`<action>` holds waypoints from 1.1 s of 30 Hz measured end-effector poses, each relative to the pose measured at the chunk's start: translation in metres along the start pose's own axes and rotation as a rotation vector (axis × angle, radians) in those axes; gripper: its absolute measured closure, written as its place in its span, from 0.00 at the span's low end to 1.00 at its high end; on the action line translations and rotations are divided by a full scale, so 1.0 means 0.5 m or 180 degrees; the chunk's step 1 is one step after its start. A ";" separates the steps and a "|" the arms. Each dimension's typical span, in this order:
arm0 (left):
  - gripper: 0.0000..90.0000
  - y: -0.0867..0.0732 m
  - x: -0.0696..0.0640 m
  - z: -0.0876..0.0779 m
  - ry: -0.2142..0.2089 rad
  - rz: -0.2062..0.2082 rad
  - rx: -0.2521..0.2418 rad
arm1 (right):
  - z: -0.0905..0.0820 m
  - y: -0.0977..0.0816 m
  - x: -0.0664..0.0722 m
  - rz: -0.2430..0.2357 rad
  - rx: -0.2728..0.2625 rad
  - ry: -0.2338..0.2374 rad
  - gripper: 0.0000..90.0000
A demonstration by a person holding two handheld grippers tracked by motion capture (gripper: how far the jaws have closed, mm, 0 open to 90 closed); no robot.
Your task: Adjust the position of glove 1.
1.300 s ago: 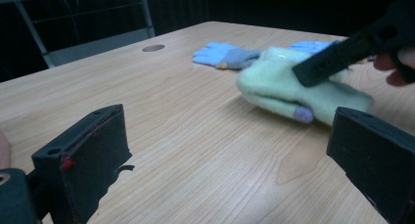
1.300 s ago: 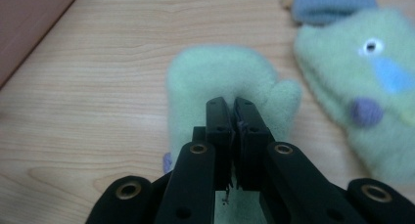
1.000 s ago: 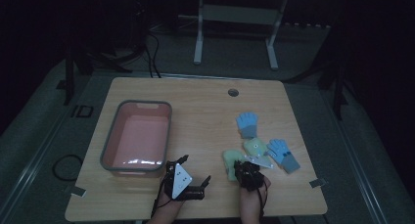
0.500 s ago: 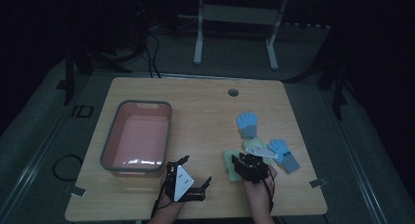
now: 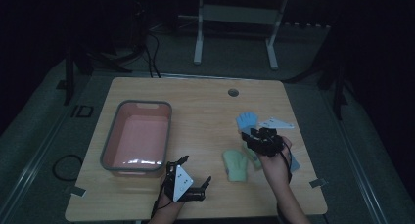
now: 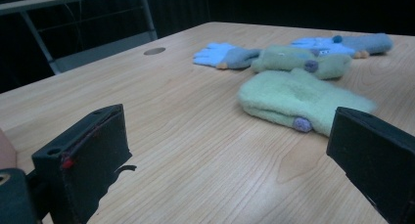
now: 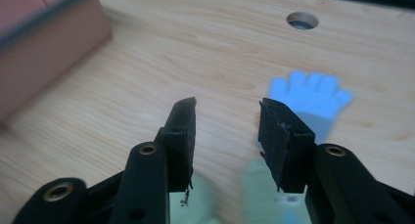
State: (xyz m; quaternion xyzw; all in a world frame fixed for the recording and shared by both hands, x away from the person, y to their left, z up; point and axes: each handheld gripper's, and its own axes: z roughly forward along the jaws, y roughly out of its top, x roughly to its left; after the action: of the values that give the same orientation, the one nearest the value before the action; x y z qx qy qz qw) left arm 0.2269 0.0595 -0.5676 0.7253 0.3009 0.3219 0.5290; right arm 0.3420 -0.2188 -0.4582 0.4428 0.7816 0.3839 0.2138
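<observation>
your right tool (image 5: 255,137) has just been opening with nothing between its jaws – the green mitten (image 5: 236,164) lies free near the surface's front edge. your left tool (image 5: 188,175) waits open beside the pink tub (image 5: 109,150).

Pale green glove (image 5: 237,165) with a grey-purple bobble; light blue glove (image 5: 247,120) with grey cuff; bin (image 5: 138,138) — pink inside, grey rim; tabletop (image 5: 205,106) — light wood grain; both tools black.

2 green gloves (image 6: 298,99); 2 blue gloves (image 6: 222,55); 1 pink tub (image 5: 138,138).
</observation>
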 end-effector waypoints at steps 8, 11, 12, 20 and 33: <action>0.02 0.000 0.002 0.000 -0.0006 -0.0035 0.0003 | 0.012 -0.034 -0.072 -0.0311 0.0251 0.0193 0.65; 0.02 0.000 0.001 0.001 -0.0006 -0.0015 0.0009 | 0.022 -0.063 -0.098 -0.0395 0.0353 0.0274 0.65; 0.02 0.000 0.001 0.001 -0.0004 -0.0014 0.0006 | 0.026 -0.073 -0.107 -0.0399 0.0388 0.0311 0.65; 0.02 0.000 0.002 0.001 0.0002 -0.0037 0.0004 | 0.070 -0.140 -0.138 -0.0399 0.0589 0.0268 0.65; 0.02 0.001 -0.001 0.002 0.0021 0.0006 0.0023 | 0.060 -0.155 -0.109 -0.0027 0.0473 0.0172 0.93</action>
State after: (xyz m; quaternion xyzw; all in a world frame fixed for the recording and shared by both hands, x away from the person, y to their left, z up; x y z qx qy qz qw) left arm 0.2273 0.0586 -0.5675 0.7264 0.3031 0.3237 0.5251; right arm 0.3496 -0.2773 -0.5380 0.4436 0.8153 0.3357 0.1608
